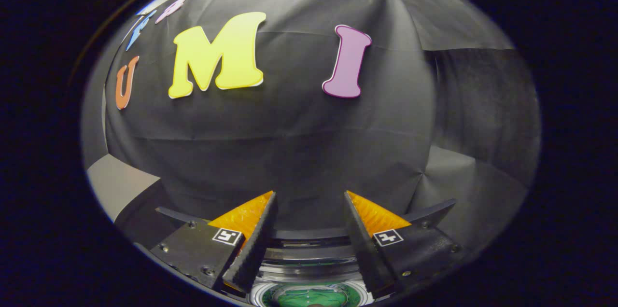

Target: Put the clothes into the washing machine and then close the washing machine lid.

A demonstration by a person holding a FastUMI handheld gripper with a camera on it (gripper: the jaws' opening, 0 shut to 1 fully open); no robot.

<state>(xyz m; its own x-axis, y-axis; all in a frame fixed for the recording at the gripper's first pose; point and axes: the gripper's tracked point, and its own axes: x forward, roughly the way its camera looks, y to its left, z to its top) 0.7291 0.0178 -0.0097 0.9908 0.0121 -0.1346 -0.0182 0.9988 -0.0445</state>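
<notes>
The gripper stood open, its two fingers spread well apart with nothing held between them and nothing touching either one. Through the gap between the fingertips only the dark cloth of the booth wall could be seen. Each finger carried a small square black-and-white marker on its upper face, near the base.

Just below and between the fingers lay the washing machine, seen from above and close in. Its round opening showed as a set of curved rims: a dark outer band, then a pale, shiny ring, and inside that a small patch of green down in the drum. Whether that green was clothing or part of the machine could not be told, since so little of it showed beneath the fingers. The lid of the machine could not be made out, so whether it was up or down could not be told either.

Beyond the fingers the black cloth hung across almost the whole scene, creased in places, with a seam where a second panel joined it on the right side. To the left of the fingers, lower down and against the foot of the cloth, a flat grey surface showed, bare and pale against the dark fabric around it
</notes>
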